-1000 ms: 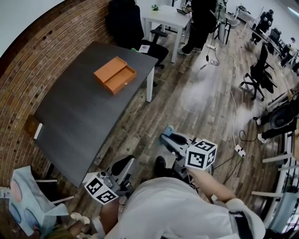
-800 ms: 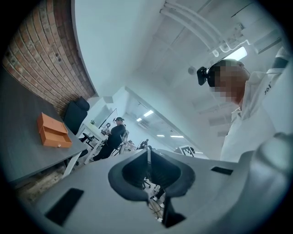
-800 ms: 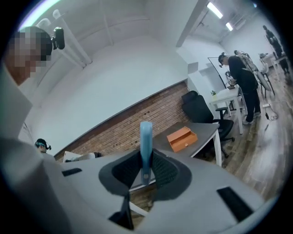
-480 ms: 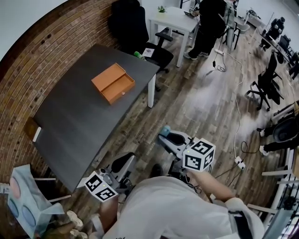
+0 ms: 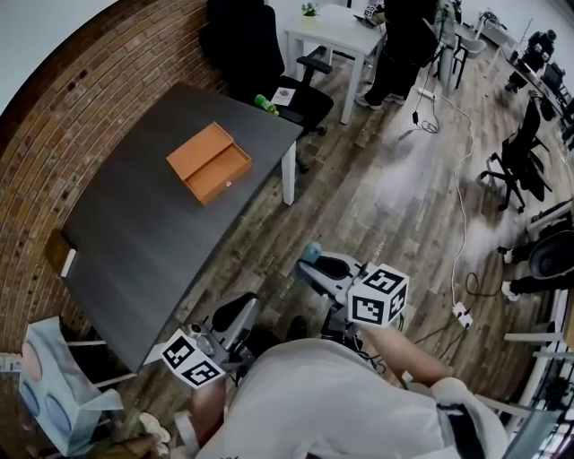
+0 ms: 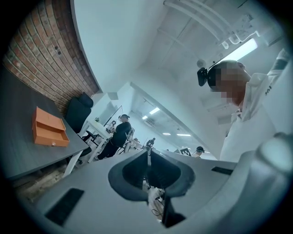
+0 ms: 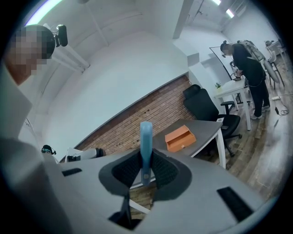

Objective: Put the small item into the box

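Small blue item point(image 7: 146, 146) — thin and flat, pinched upright between the pads of the right gripper point(image 7: 146, 167), jaws part open and closed only as far as its narrow width, top end poking out well past the tips. In the head view, the same blue tip point(image 5: 311, 252) at the front of that gripper, out over the wooden floor point(image 5: 386, 197), well apart from the box.

Orange box point(image 5: 208, 162) resting flat toward the far end of a dark grey table point(image 5: 134, 233), set at a slant to the table's edges. Two parts side by side: a flat closed half on the brick wall side and an open tray half with a small pale knob on its front face. Inside the tray, only an orange floor visible; anything smaller too far off to tell. Same box in the right gripper view, beyond the held item point(image 7: 180, 137).

Left gripper point(image 6: 148, 157) — jaws shut tip to tip, nothing between them, held low near the person's body.

Around the table: brick wall point(image 5: 54, 134) along its far side, green bottle point(image 5: 263, 104) near the far corner, black office chair point(image 5: 242, 45) beyond it, white table point(image 5: 332, 22) further off, pale blue paper bag point(image 5: 49, 394) on the floor at the near end.
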Demonstrator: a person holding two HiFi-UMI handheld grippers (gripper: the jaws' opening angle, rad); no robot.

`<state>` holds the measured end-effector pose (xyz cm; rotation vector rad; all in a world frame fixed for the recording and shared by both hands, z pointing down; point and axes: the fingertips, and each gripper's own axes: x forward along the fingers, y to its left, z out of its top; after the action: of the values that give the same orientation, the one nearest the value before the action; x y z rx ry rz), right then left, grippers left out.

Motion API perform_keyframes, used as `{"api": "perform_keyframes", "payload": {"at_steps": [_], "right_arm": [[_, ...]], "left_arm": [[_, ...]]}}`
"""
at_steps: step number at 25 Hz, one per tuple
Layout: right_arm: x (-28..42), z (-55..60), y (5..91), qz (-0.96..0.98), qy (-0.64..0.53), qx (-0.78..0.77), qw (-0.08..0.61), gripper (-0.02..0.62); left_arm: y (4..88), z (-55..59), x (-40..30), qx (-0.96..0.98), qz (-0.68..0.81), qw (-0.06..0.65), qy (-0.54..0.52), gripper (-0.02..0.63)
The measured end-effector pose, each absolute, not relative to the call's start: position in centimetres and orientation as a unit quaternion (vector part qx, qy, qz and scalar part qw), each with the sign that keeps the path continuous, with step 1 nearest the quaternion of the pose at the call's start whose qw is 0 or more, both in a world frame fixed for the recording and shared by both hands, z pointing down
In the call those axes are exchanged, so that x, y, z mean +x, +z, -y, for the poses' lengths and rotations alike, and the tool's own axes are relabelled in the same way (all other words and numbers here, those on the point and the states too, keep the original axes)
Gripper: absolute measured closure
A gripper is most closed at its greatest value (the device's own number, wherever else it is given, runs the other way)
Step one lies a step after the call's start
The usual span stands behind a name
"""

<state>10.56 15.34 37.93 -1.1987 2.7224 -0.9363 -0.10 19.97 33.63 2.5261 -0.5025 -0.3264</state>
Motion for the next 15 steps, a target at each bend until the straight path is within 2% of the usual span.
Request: {"api": "perform_keyframes", "payload": {"at_steps": [15], "right_arm": [[8.1,-5.3,39.2,-0.868,-0.304,-0.392,-0.016,0.514]], "left_arm": [[34.0,-9.2,-1.6,0.938,0.161,0.277,-0.13,0.578]]}}
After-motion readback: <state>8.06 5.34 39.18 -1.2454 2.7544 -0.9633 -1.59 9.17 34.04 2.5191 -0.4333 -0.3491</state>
